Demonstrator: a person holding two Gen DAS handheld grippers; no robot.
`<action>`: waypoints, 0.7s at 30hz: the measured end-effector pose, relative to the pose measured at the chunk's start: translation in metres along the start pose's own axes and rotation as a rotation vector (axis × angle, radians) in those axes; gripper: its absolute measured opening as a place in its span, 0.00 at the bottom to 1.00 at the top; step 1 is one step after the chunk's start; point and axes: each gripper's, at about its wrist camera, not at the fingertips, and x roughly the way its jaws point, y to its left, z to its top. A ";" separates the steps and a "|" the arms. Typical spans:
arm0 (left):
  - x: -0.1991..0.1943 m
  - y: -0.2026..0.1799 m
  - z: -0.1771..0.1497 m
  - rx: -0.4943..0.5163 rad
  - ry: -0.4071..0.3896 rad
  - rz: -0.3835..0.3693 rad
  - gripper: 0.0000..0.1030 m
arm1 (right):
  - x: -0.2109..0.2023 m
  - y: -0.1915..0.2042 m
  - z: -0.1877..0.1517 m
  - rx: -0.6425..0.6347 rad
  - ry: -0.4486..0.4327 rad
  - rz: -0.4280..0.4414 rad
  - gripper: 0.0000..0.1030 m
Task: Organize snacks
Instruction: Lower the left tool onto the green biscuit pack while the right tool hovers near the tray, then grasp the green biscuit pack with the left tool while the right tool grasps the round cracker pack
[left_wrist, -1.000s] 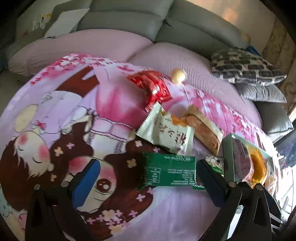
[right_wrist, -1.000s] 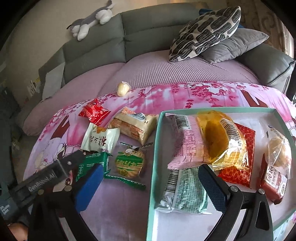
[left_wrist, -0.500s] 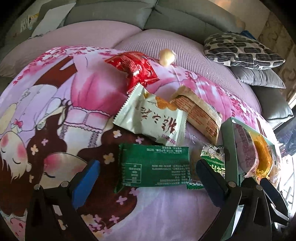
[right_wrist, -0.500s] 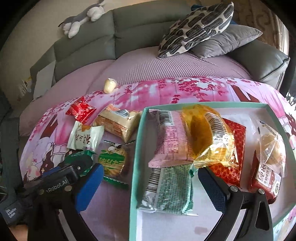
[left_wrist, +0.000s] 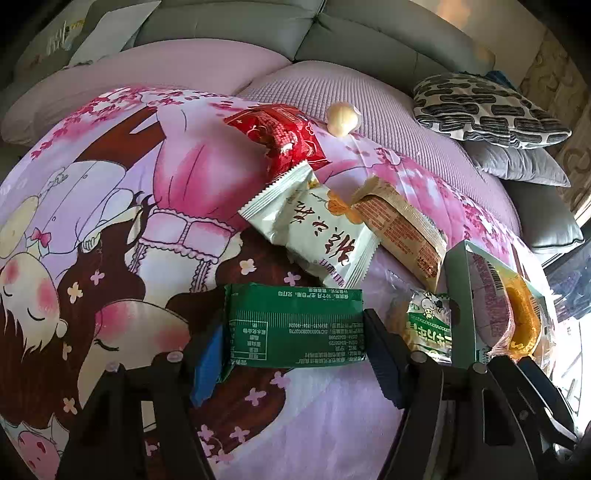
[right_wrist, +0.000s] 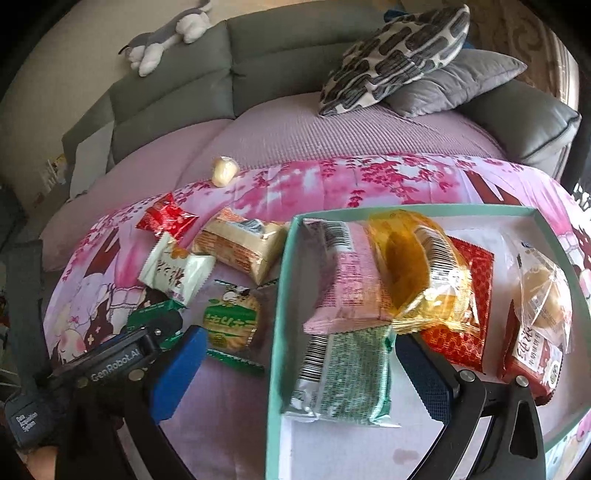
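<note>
Pink cartoon-print blanket (left_wrist: 155, 192) over a sofa, loose snack packets on it: red (left_wrist: 280, 134), white (left_wrist: 314, 229), tan (left_wrist: 402, 225), green (left_wrist: 295, 325), beside a teal box (right_wrist: 279, 295)

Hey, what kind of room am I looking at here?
Most likely a home living room: a grey sectional sofa with throw pillows, a plush toy along its back, and a cartoon-print blanket spread out under loose snacks.
</note>
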 end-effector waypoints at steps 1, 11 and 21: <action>-0.001 0.001 0.000 -0.004 -0.001 -0.001 0.69 | -0.001 0.003 0.000 -0.009 -0.005 0.004 1.00; -0.009 0.030 0.000 -0.085 0.001 0.004 0.69 | 0.003 0.037 -0.004 -0.119 -0.019 0.073 0.81; -0.011 0.050 0.000 -0.137 0.001 -0.022 0.69 | 0.022 0.057 -0.009 -0.145 0.041 0.130 0.59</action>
